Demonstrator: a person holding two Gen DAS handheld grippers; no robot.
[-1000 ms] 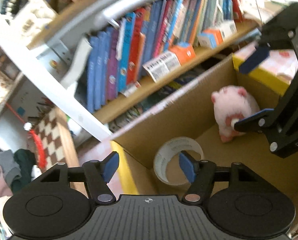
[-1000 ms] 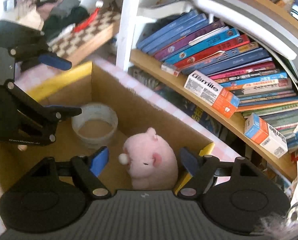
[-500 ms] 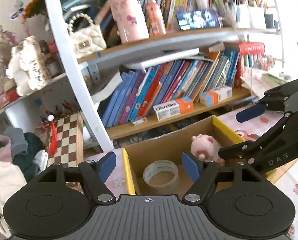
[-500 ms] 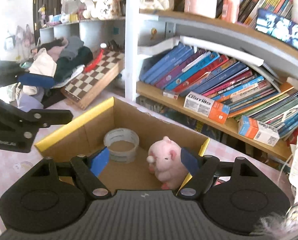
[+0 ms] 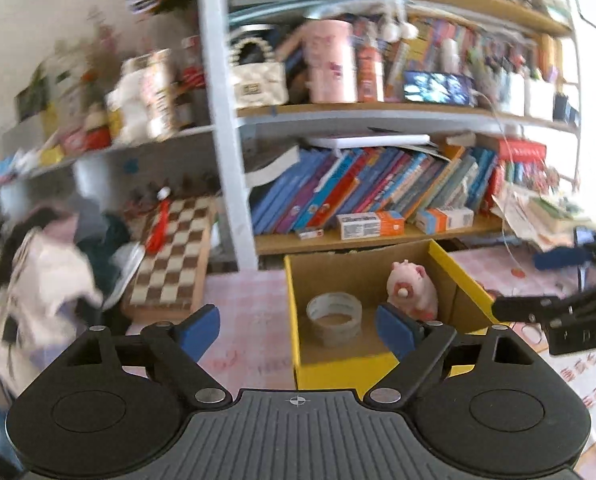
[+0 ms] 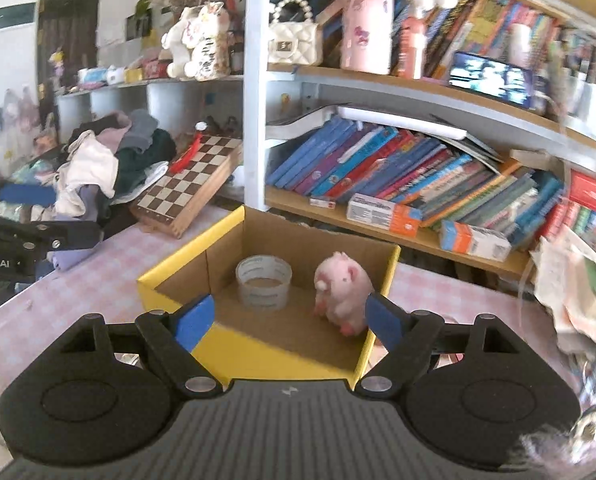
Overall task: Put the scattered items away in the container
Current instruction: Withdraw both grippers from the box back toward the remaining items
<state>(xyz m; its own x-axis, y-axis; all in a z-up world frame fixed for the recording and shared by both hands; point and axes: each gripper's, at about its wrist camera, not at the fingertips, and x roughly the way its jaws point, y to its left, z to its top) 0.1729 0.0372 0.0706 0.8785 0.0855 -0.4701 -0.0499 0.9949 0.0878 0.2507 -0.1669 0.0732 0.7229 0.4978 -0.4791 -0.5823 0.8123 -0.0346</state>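
- The left gripper [image 5: 298, 330] has its blue-padded fingers spread wide apart with nothing between them; it is held back from the box, near its front left corner.
- The right gripper [image 6: 286, 320] is likewise spread wide and holds nothing, just in front of the box's near wall.
- The cardboard box [image 6: 258, 354], yellow on its outer walls and rim, sits straight ahead of both claws on a table with a pink checked cloth [image 6: 78, 280].
- Inside the box, a roll of clear tape [image 6: 263, 283] lies flat on the floor, ahead of the right claw and a little to its left.
- A pink plush pig [image 6: 342, 286] stands upright beside the roll, just ahead of the right claw's right finger, near the box's right wall.
- Beyond the box rises a white-framed bookshelf [image 6: 254, 100] with leaning rows of books [image 6: 398, 168].
- A folded chessboard [image 5: 174, 256] lies ahead and left of the left claw, with a heap of clothes [image 6: 106, 160] further left.
- Loose papers [image 6: 570, 288] pile up to the right of the right claw.
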